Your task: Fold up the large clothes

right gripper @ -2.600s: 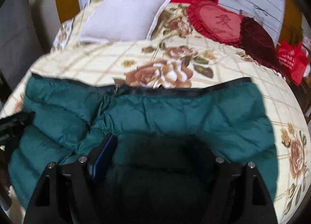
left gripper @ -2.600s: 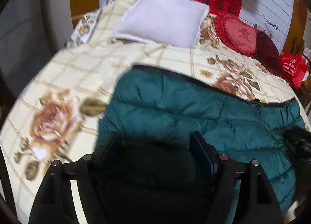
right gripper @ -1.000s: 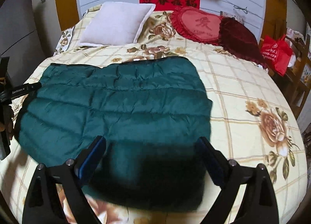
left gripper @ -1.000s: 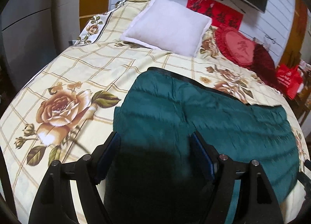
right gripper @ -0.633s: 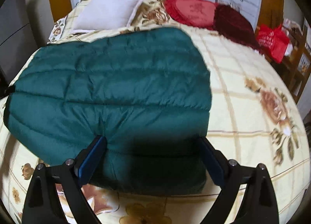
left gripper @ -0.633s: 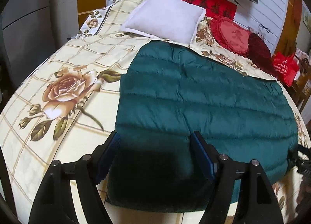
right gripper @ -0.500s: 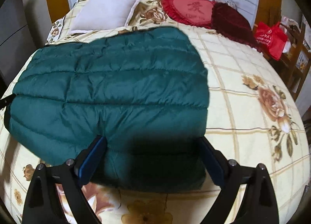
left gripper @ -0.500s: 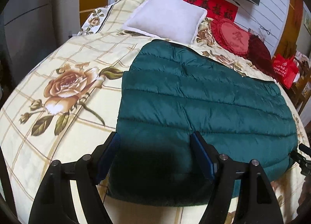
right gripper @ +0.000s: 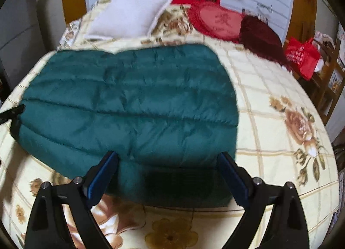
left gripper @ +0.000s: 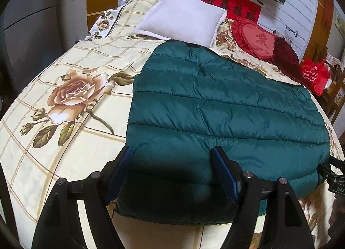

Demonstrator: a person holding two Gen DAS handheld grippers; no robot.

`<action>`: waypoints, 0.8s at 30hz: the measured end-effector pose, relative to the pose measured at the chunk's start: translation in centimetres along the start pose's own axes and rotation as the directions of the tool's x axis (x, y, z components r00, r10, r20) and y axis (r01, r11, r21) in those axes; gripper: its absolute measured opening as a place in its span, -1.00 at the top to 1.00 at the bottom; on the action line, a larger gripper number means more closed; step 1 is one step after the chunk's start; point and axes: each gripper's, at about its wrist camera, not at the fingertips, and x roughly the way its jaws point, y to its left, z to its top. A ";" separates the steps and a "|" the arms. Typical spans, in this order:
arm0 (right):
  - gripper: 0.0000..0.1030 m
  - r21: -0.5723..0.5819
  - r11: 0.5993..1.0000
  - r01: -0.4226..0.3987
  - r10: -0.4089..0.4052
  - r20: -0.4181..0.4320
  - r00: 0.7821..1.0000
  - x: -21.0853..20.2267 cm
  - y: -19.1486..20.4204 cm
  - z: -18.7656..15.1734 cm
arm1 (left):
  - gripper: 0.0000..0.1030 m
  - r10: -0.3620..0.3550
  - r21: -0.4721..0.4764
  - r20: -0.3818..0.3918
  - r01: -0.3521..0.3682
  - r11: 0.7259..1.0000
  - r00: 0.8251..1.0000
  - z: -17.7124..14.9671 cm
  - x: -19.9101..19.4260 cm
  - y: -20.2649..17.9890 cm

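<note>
A dark green quilted down jacket (left gripper: 215, 108) lies flat on the bed as a folded rectangular pad; it also shows in the right wrist view (right gripper: 129, 106). My left gripper (left gripper: 172, 171) is open and empty, hovering over the jacket's near left corner. My right gripper (right gripper: 168, 173) is open and empty over the jacket's near right corner. The right gripper's tip shows at the right edge of the left wrist view (left gripper: 332, 173). The left gripper's tip shows at the left edge of the right wrist view (right gripper: 10, 113).
The bed has a cream floral checked cover (left gripper: 64, 98). A white pillow (left gripper: 183, 16), a red heart cushion (left gripper: 256, 41) and a dark red cushion (left gripper: 284, 54) lie at the head. A red bag (right gripper: 301, 57) sits by wooden furniture on the right.
Both grippers have let go of the jacket and pulled back toward the foot of the bed. The jacket went from bunched between the fingers to lying flat and folded.
</note>
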 end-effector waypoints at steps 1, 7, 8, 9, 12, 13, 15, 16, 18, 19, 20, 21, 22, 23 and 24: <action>-0.87 0.013 1.000 -0.006 0.006 -0.002 1.000 0.6 -0.2 -0.2 | -0.54 0.002 0.003 0.001 -0.002 1.000 1.000 -0.1 0.1 0.0; -0.94 0.000 1.000 -0.011 0.011 -0.026 1.000 0.2 -0.5 -0.2 | -0.54 -0.010 -0.012 -0.014 0.009 1.000 1.000 0.0 0.2 0.1; -0.94 -0.001 1.000 -0.022 0.022 -0.024 0.999 -0.2 -0.6 -0.2 | -0.54 -0.021 -0.022 -0.023 0.020 1.000 1.000 0.1 0.1 0.3; -0.94 0.001 0.999 -0.033 0.033 -0.020 0.999 -0.6 -0.8 -0.2 | -0.54 -0.048 -0.041 -0.035 0.046 0.998 0.998 0.3 -0.1 0.7; -0.94 0.025 0.998 -0.055 0.055 0.000 0.998 -1.8 -2.1 -0.1 | -0.54 -0.138 -0.116 -0.027 0.134 0.984 0.990 0.9 -0.7 2.5; -0.94 0.040 0.998 -0.056 0.056 0.004 0.998 -1.9 -2.7 0.0 | -0.54 -0.160 -0.147 -0.023 0.155 0.977 0.987 1.0 -0.8 3.2; -0.94 0.085 0.994 -0.069 0.069 0.003 0.998 -1.7 -4.2 0.4 | -0.54 -0.203 -0.235 -0.021 0.192 0.953 0.979 1.4 -0.6 5.1; -0.94 0.115 0.990 -0.083 0.083 0.001 0.997 -1.4 -5.0 0.7 | -0.54 -0.219 -0.269 -0.024 0.204 0.941 0.976 1.6 -0.3 5.8; -0.94 0.187 0.975 -0.117 0.119 -0.001 0.993 -0.4 -6.9 1.2 | -0.54 -0.259 -0.346 -0.038 0.231 0.909 0.965 1.6 0.6 7.2; -0.94 0.211 0.969 -0.126 0.130 -0.006 0.991 0.1 -7.5 1.4 | -0.55 -0.277 -0.371 -0.044 0.242 0.897 0.960 1.6 1.1 7.6; -0.94 0.236 0.961 -0.141 0.148 -0.014 0.989 0.8 -8.2 1.6 | -0.55 -0.301 -0.396 -0.053 0.257 0.881 0.952 1.5 1.7 7.9; -0.94 0.256 0.953 -0.162 0.172 -0.018 0.985 1.5 -8.6 1.8 | -0.55 -0.315 -0.409 -0.067 0.262 0.874 0.947 1.4 2.3 7.9; -0.94 0.274 0.943 -0.190 0.202 -0.014 0.979 2.1 -9.0 2.0 | -0.56 -0.324 -0.412 -0.081 0.264 0.872 0.943 1.4 2.8 7.8; -0.94 0.285 0.934 -0.215 0.227 -0.010 0.974 2.7 -9.2 2.1 | -0.58 -0.332 -0.412 -0.093 0.267 0.871 0.939 1.3 3.3 7.7; -0.94 0.289 0.929 -0.232 0.245 -0.009 0.969 3.2 -9.4 2.3 | -0.62 -0.343 -0.411 -0.106 0.273 0.870 0.933 1.1 3.8 7.5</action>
